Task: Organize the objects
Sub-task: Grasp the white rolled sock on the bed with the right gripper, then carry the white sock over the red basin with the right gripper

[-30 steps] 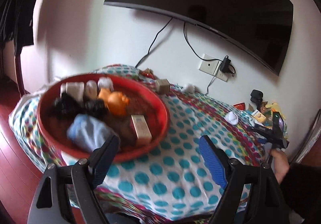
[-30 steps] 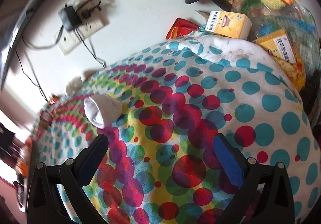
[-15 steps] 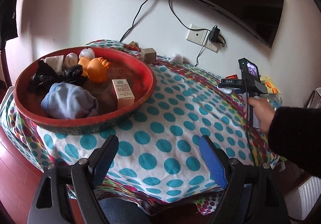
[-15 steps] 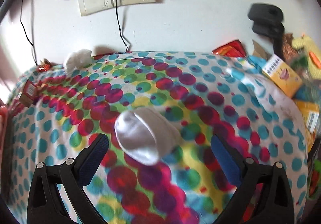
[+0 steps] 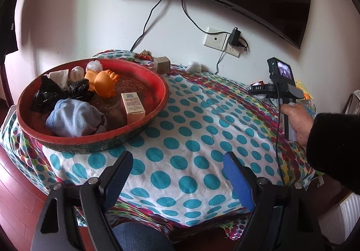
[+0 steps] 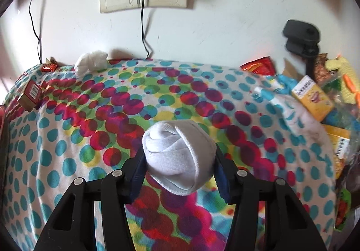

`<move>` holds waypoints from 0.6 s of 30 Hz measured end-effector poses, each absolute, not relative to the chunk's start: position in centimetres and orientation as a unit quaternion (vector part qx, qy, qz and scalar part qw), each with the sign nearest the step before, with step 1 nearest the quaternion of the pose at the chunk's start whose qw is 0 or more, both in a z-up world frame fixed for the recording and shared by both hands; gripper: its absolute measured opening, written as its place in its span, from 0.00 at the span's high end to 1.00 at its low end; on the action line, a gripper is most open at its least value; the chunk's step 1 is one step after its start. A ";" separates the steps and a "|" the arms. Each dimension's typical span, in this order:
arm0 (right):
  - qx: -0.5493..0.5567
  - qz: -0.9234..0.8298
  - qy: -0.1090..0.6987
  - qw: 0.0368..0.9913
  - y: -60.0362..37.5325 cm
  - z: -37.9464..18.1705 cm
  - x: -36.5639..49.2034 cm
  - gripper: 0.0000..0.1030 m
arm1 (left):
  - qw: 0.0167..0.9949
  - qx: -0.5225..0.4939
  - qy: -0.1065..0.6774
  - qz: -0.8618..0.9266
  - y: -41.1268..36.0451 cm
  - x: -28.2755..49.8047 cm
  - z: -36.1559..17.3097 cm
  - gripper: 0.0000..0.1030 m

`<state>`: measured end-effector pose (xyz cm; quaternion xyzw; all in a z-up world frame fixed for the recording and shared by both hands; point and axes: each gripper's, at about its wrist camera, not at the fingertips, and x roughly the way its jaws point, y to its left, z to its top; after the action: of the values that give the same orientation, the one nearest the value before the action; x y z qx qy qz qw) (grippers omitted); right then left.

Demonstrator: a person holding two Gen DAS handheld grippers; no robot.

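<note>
Dotted tablecloth (image 6: 90, 138) — right gripper (image 6: 178, 170) has just closed on a rolled white sock (image 6: 180, 156); left gripper (image 5: 177, 174) spread.

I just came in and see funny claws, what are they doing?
A person is tidying things into the round red tray. The right gripper has just been closing its jaws around a rolled white sock on the spotted cloth, pads pressing both sides. The left gripper hangs open near the tray, holding nothing.
</note>
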<state>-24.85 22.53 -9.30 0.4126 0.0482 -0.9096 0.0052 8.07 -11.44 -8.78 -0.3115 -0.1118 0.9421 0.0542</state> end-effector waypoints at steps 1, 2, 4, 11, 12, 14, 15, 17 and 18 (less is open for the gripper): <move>0.410 -0.911 0.049 0.004 22.6 -8.9 -24.5 0.50 | 0.056 -0.314 -0.110 0.942 -11.2 8.1 -8.9 0.18; 0.405 -0.913 0.052 0.003 22.6 -8.2 -23.9 0.50 | 0.056 -0.316 -0.106 0.941 -11.0 8.1 -9.0 0.18; 0.395 -0.917 0.062 -0.001 22.6 -7.2 -22.9 0.50 | 0.054 -0.326 -0.096 0.939 -10.5 8.0 -9.4 0.18; 0.369 -0.924 0.100 0.001 22.6 -3.7 -19.3 0.50 | 0.058 -0.339 -0.073 0.936 -9.2 8.4 -10.0 0.18; 0.365 -0.925 0.107 0.002 22.6 -3.1 -18.7 0.50 | 0.058 -0.341 -0.072 0.936 -9.1 8.4 -10.1 0.18; 0.358 -0.927 0.115 0.004 22.5 -2.1 -17.8 0.50 | 0.061 -0.345 -0.073 0.934 -8.9 8.5 -10.3 0.18; 0.355 -0.928 0.116 0.005 22.4 -1.7 -17.5 0.50 | 0.061 -0.348 -0.072 0.933 -8.8 8.5 -10.4 0.18; 0.346 -0.931 0.114 0.006 22.3 -0.8 -16.9 0.50 | 0.061 -0.348 -0.067 0.933 -8.6 8.6 -10.4 0.18; 0.342 -0.933 0.115 0.006 22.2 -0.4 -16.5 0.50 | 0.061 -0.348 -0.064 0.933 -8.5 8.7 -10.3 0.18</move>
<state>-16.52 22.24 -0.40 0.3418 0.1149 -0.9327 0.0057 8.72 -8.47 -10.35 -0.3478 -0.0642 0.9334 0.0607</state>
